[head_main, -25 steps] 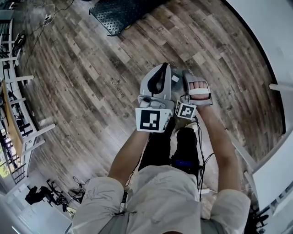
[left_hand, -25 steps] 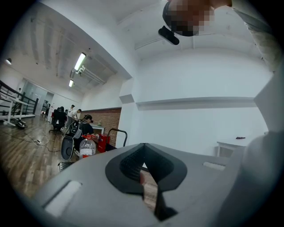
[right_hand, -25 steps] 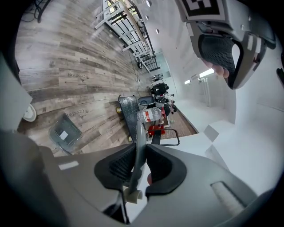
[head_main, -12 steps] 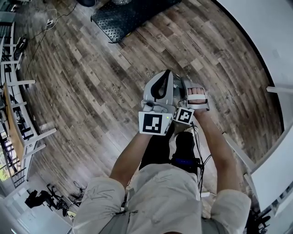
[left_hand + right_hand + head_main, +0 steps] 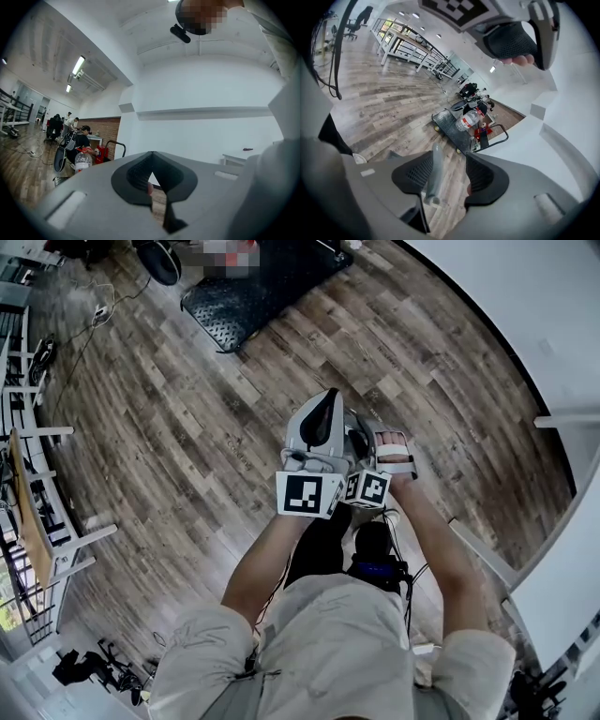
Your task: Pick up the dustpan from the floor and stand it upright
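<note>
One part only of the dustpan (image 5: 433, 180) is showing: its grey handle (image 5: 435, 159). It is rising roughly upright through the gap of the right gripper (image 5: 451, 172), nearer one pad than the other, and whether it is brushing that pad I am not managing to tell. That gripper's jaws have just been opening and are now gaping wide, pressing on nothing. The left gripper (image 5: 153, 165) is hanging just beside it, its pads lying together with nothing between them.

The pan itself is hiding from every view, so I am judging here, not seeing. The lifting and the standing-up are looking done, and the handle is being let go. What is remaining is to draw clear without tipping it — supposing it is balancing on its own.

Underneath, a floor (image 5: 187, 427) of brown wood planks is spreading out, bare round the person's feet. Further off, a black flat cart (image 5: 451, 125) is carrying a water bottle (image 5: 467, 121) and some red items. White-framed desks (image 5: 401, 44) are lining one side, a white wall (image 5: 525, 315) is closing the other, and a few people (image 5: 75, 133) are sitting at the far end under strip lights (image 5: 78, 65).
</note>
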`<state>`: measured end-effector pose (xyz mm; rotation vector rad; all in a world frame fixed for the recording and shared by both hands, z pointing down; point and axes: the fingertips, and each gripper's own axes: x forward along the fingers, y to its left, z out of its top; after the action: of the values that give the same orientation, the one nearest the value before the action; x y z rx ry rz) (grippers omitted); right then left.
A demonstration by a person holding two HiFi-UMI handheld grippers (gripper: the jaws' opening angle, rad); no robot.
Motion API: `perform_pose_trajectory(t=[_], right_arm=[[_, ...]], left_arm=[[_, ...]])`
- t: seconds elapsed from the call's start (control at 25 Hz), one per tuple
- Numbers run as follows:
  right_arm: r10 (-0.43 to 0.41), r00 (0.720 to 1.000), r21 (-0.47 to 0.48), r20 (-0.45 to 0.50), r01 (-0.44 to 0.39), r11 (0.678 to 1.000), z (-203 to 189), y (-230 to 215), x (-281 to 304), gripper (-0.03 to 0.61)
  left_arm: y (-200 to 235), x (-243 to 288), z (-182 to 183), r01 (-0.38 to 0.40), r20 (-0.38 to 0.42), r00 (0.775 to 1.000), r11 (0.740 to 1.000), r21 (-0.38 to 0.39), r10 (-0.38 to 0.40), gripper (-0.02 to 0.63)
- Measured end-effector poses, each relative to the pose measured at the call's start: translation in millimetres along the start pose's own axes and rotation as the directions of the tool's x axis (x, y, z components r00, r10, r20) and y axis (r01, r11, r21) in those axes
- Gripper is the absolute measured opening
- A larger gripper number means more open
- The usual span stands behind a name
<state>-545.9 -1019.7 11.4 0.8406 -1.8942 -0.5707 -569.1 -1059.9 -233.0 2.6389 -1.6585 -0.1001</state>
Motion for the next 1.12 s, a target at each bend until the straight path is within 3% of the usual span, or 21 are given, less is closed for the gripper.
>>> perform_pose_trajectory(t=[0.2,0.32,0.4,0.52,0.64,0.8,1.12], right_arm=[[0.021,0.999,0.033,0.03,-0.022,0.999,-16,-33,-141,0.227],[0.012,0.999,0.141,0.037,-0.017,0.99,-35,-58,-242,0.22],[-0.004,0.999,0.258,0.049,-0.009,0.966,-53,-84,-315,0.203],[-0.061,0.996,0.423,0.059,0.03,0.906,-86,-124,-430,0.195],[-0.132,0.99,0.558,0.057,0.078,0.826,-133,-178,-541,0.177],[-0.256,0.965,0.72,0.05,0.143,0.68,-224,-264,-684,0.14],[-0.503,0.859,0.861,-0.097,0.326,0.391,-430,-345,-1003,0.067]], left_arm=[[-102,-38,97,0.011,0.017,1.0,1.0,0.011,-0.011,0.02],[-179,-69,152,0.016,0.027,0.999,1.0,0.019,-0.016,0.02],[-238,-85,191,0.023,0.037,0.999,1.0,0.019,-0.023,0.02],[-334,-115,244,0.044,0.052,0.998,0.999,0.021,-0.045,0.02],[-432,-129,297,0.073,0.068,0.995,0.997,0.02,-0.074,0.02],[-576,-123,358,0.115,0.091,0.989,0.993,0.018,-0.116,0.02],[-882,-161,439,0.244,0.122,0.962,0.97,0.0,-0.242,0.02]])
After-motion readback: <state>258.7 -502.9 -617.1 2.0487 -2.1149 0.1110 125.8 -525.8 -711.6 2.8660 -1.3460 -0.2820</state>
